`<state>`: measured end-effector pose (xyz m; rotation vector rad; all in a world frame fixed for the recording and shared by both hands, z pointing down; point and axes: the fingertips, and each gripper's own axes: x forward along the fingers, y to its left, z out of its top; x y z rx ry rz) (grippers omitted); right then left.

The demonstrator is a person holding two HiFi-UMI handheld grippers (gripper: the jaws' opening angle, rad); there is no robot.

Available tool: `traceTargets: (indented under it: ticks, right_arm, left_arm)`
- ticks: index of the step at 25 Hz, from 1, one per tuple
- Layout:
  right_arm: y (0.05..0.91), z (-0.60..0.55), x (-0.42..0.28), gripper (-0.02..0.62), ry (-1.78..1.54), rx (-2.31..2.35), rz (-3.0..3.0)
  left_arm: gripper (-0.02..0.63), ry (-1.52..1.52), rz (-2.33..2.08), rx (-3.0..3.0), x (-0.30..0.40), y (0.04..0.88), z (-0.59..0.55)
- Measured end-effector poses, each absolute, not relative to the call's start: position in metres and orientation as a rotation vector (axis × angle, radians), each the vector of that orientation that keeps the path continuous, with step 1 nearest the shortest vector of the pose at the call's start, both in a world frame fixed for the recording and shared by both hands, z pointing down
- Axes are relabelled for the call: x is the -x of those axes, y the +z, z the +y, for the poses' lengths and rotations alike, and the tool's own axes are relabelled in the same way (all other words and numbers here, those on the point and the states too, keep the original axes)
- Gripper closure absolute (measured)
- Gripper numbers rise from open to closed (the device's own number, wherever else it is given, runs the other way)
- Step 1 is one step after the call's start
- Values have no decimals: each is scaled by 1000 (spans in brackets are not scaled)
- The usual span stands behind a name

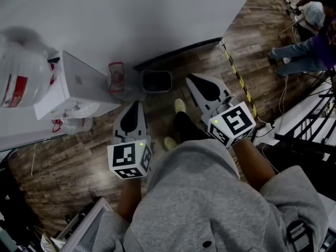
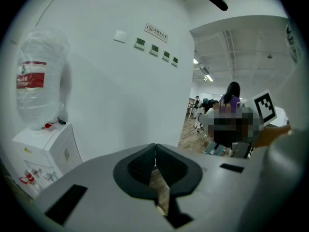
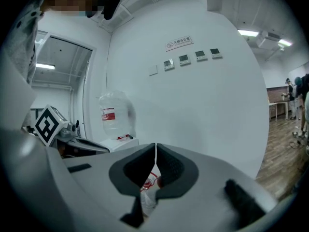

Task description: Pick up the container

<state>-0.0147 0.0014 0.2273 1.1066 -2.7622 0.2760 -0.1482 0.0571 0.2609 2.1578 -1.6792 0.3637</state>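
While the person in a grey sweatshirt (image 1: 199, 193) stands on the wood-plank floor (image 1: 63, 161), the left gripper (image 1: 135, 106) and the right gripper (image 1: 191, 80) both face the white wall (image 1: 157, 14), each with its dark fingers (image 2: 140, 166) shut tight together and holding nothing. The small clear plastic container with red trim (image 1: 116, 76) sits on the floor at the foot of that wall, between the white water dispenser (image 1: 73, 88) carrying a big clear bottle (image 1: 21, 75) and a dark grey bin (image 1: 156, 81), ahead of both grippers and apart from them.

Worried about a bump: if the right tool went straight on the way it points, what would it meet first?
Probably the white wall; the right tool, shut and empty, aims right of the water dispenser. Depth is hard to judge.
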Motion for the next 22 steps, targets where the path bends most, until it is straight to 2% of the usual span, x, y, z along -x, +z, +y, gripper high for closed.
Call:
traceTargets:
  ticks: [22]
  right_arm:
    - [239, -166, 5, 569, 335, -964, -2821]
  left_arm:
    - [591, 386, -1794, -2003, 142, 267, -91]
